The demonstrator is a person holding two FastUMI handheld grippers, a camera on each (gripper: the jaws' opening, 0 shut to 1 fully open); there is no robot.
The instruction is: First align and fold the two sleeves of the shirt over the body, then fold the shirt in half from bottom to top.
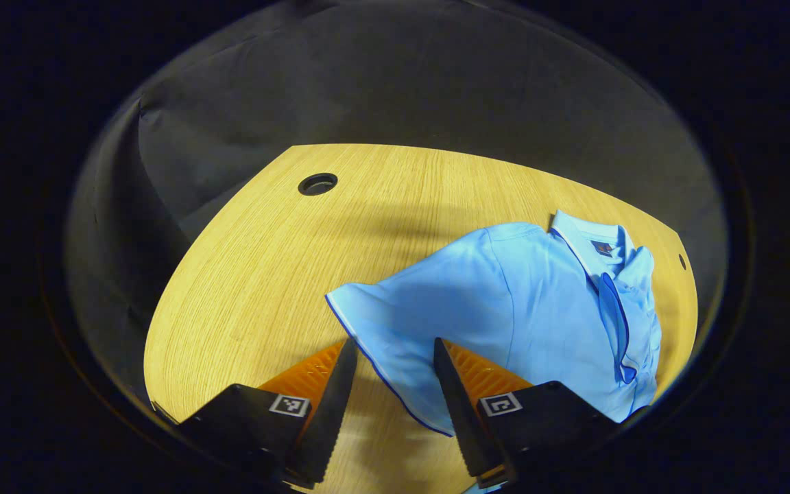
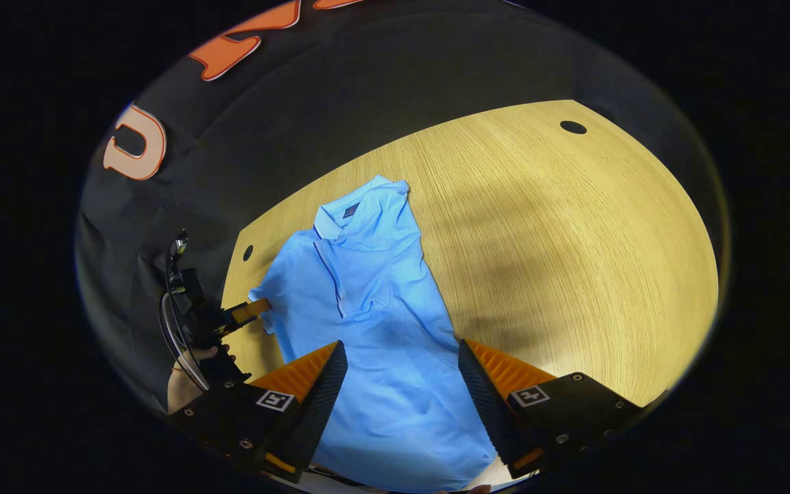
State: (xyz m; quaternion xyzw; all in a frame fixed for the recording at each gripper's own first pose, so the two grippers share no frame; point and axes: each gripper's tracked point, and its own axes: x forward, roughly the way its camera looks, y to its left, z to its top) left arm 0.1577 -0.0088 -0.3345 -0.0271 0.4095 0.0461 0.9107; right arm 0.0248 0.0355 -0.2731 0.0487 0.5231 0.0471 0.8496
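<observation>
One shirt (image 2: 367,302); two tongs (image 1: 395,350) (image 2: 402,353) — both agape.

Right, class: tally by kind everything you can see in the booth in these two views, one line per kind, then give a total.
Shirts: 1, the light blue polo shirt.
Tables: 1, the wooden table.
Grippers: 2, the left gripper and the right gripper.
Round holes in the tabletop: 3, counting across both views, such as the cable hole.
Total: 7
</observation>
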